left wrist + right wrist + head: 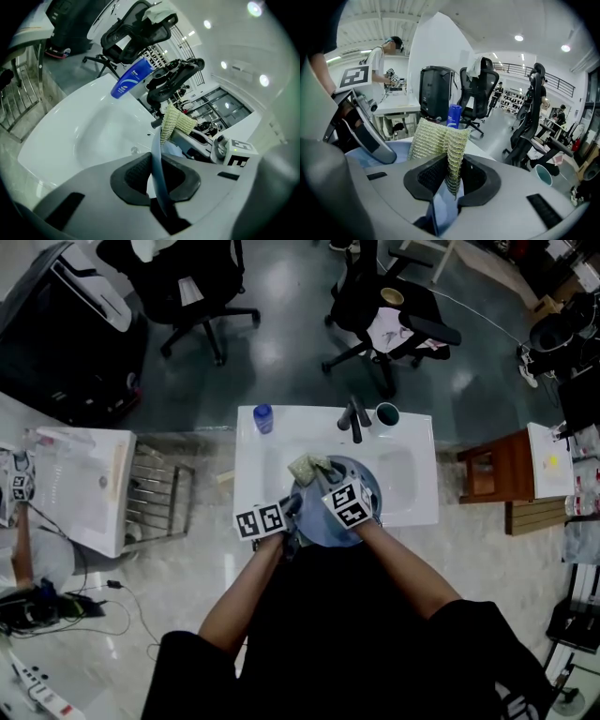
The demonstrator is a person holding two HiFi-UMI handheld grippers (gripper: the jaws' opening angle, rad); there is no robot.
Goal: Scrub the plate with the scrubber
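Note:
A blue plate (330, 532) is held on edge over the white sink (412, 442). My left gripper (292, 514) is shut on the plate's near rim. In the left gripper view the thin blue plate (157, 165) runs between the two dark pads of that gripper (157, 177). My right gripper (323, 482) is shut on a yellow-green mesh scrubber (307, 467), which lies against the plate's far upper part. In the right gripper view the scrubber (440, 138) stands folded between the jaws of that gripper (451, 176), with the plate (401, 152) just behind it.
A dark faucet (354, 416) stands at the sink's back edge, between a blue bottle (263, 418) to its left and a teal cup (387, 413) to its right. A metal rack (155, 493) stands left of the sink, a wooden stool (497, 465) right. Office chairs (384, 315) stand behind.

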